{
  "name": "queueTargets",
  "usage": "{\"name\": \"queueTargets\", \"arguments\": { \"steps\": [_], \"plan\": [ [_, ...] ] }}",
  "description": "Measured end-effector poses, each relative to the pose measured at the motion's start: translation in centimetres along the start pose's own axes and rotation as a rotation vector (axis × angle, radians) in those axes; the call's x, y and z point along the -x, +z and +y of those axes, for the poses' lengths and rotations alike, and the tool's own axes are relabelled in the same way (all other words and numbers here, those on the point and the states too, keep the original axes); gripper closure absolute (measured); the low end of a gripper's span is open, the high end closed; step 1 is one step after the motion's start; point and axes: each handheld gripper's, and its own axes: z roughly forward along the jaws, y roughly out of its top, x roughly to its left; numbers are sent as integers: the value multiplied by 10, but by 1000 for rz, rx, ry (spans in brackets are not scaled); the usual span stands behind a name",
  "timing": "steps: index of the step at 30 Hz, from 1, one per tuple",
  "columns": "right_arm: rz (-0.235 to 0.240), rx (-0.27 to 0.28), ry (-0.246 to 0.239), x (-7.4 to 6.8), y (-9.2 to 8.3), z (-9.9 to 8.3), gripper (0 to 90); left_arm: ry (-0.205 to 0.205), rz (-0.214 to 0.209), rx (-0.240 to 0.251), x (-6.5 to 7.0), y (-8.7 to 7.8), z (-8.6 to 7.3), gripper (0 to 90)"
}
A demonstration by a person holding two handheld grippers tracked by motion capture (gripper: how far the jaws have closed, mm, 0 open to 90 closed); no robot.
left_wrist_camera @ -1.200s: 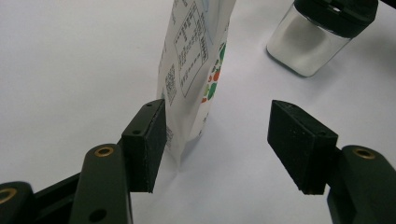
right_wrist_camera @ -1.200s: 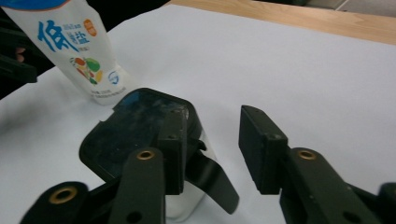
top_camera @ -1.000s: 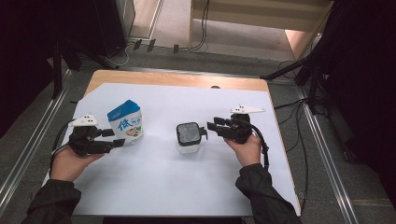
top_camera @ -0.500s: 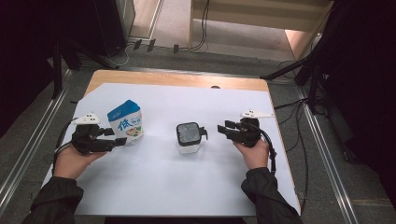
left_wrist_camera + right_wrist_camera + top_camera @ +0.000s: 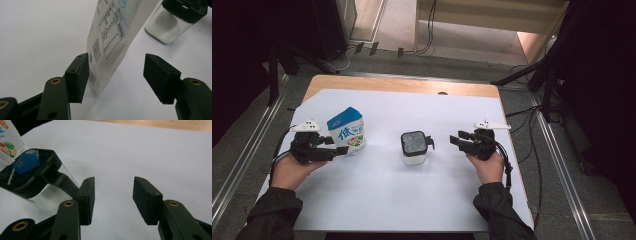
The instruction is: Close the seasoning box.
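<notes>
On the white sheet [image 5: 377, 200] that covers most of the wooden table [image 5: 402, 85], a blue and white carton [image 5: 346, 131] is stood upright toward the left side, and a clear jar with a black lid [image 5: 414, 147] is set near the middle, well apart from the carton. The left gripper [image 5: 341, 150] is held low by the person's left hand [image 5: 292, 170], just beside the carton's near corner. In the left gripper view its jaws are seen spread wide, with the printed edge of the carton [image 5: 110, 37] placed between them; one pad is very near the carton, though contact cannot be judged, and the other pad is clearly apart from it. The jar [image 5: 175, 22] is seen beyond the carton. The right gripper [image 5: 454, 140] is held by the right hand [image 5: 487, 167] to the right of the jar, pointed toward it but apart. In the right gripper view its jaws are parted with only bare sheet between them, and the jar [image 5: 37, 182] is seen off to their left.
</notes>
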Motion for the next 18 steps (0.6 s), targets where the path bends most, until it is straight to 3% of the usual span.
{"name": "queueTargets", "arguments": {
  "steps": [18],
  "plan": [
    [0,-5,-5,-1,2,0,517,4,4,-1,0,0,0,385]
  ]
}}
